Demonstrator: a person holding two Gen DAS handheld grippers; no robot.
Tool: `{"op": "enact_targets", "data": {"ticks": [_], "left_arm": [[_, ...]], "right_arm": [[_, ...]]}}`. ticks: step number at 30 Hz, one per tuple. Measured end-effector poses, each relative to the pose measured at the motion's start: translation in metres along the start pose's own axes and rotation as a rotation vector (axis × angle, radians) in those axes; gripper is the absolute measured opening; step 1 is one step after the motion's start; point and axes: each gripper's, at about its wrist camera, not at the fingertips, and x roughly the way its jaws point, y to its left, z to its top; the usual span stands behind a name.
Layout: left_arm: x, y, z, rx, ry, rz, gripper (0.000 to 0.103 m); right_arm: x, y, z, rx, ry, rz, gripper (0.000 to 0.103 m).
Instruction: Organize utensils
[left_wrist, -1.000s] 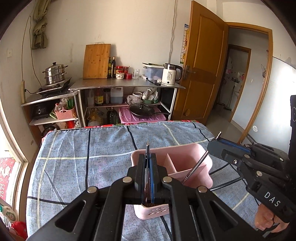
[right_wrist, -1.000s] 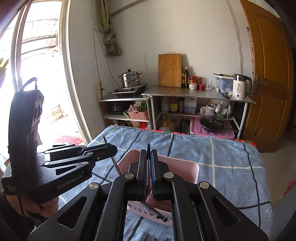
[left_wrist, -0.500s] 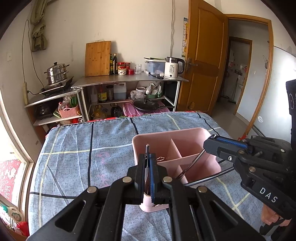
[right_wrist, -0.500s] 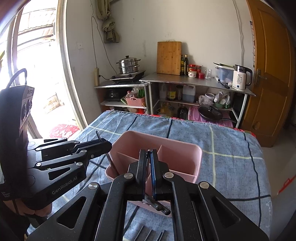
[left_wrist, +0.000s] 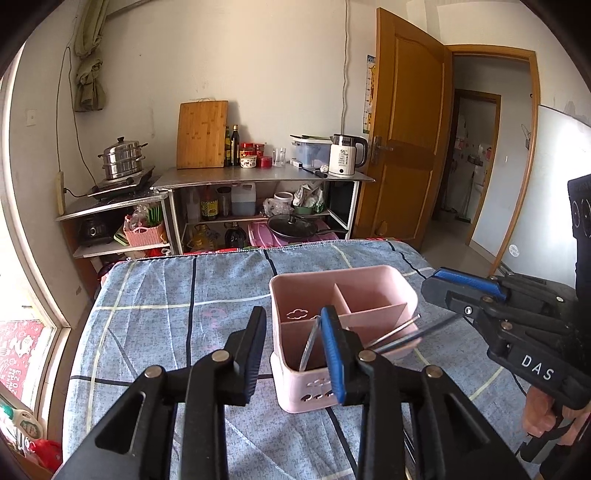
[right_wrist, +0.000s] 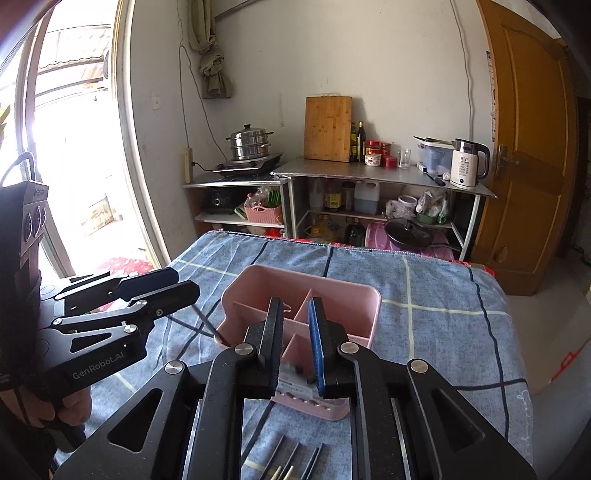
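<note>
Pink caddy (left_wrist: 343, 332) near the blue-checked table (left_wrist: 147, 314) middle; left gripper (left_wrist: 291, 343) and right gripper (right_wrist: 295, 332) opening, empty, over thin utensils (left_wrist: 391, 336) inside.

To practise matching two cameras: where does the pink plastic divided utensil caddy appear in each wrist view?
Left wrist view: pink plastic divided utensil caddy sits right of centre, on the blue checked cloth.
Right wrist view: caddy sits at centre, partly behind the claw.
Shared landmark: bamboo cutting board.
</note>
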Motion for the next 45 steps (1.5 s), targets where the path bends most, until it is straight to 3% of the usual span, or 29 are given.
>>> {"op": "enact_targets", "data": {"ticks": [13,21,31,45], "left_arm": [[-0.053,-0.009,-0.025,-0.023,-0.061,-0.015,0.042],[-0.076,-0.023,-0.062,-0.037,-0.057,-0.049,0.042],[-0.089,-0.043,-0.107,-0.025,-0.023,-0.056,0.043],[-0.086,-0.058,-0.139,-0.043,0.041,-0.064,0.043]], "right_arm": [[-0.068,0.008,-0.021,-0.02,-0.103,-0.026,0.015],[-0.1,0.012,-0.049,-0.027,-0.129,-0.064,0.022],[-0.112,0.018,-0.096,-0.03,-0.088,-0.1,0.023],[-0.113,0.011,-0.131,-0.01,-0.041,-0.114,0.023]]}}
